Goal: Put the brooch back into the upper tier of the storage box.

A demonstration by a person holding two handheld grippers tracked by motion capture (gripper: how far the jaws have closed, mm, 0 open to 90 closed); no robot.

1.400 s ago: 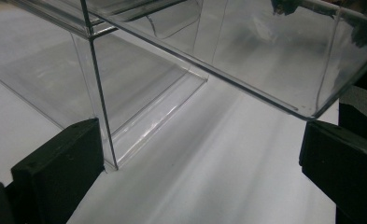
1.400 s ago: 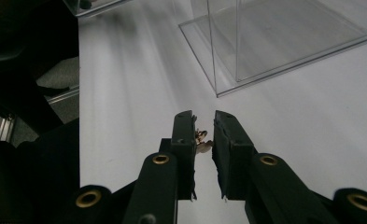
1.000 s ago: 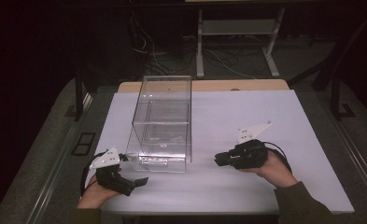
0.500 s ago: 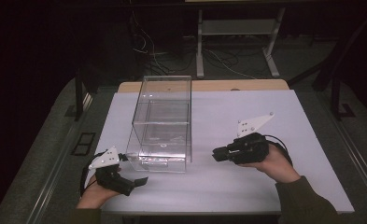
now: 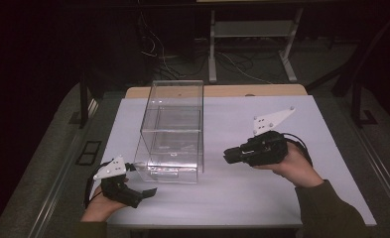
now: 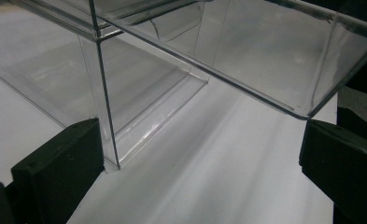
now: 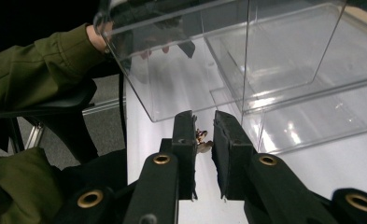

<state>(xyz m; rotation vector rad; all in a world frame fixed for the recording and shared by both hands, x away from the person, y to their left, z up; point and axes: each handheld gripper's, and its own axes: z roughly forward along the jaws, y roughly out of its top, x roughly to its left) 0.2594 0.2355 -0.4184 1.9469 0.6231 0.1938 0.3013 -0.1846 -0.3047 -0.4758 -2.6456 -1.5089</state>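
counts: one clear box [image 5: 175, 130], two grippers, two hands, one white table sheet [image 5: 262, 188], one small brownish thing.
clear box: it is standing on the white table sheet, left of the table's middle, long side running away from the person; it is made of transparent hard plastic with thin flat walls, sharp straight edges and an inner shelf-like level.
left gripper [image 5: 144, 184]: it is sitting low at the table's near left edge, held in the left hand [image 5: 100, 206], pointing toward the box's near corner; its black blocky jaws are standing spread wide, with the box's corner edge in the gap, and one jaw is just beside that edge.
right gripper [image 5: 228, 154]: it is hovering above the sheet right of the box, held in the right hand [image 5: 294, 166], lying roughly level and pointing left at the box; its jaws are drawn close together.
small brownish thing [image 7: 201, 140]: it is sitting between the right jaws, too small to tell what it is.
sleeve [image 5: 331, 213]: it is olive green cloth.
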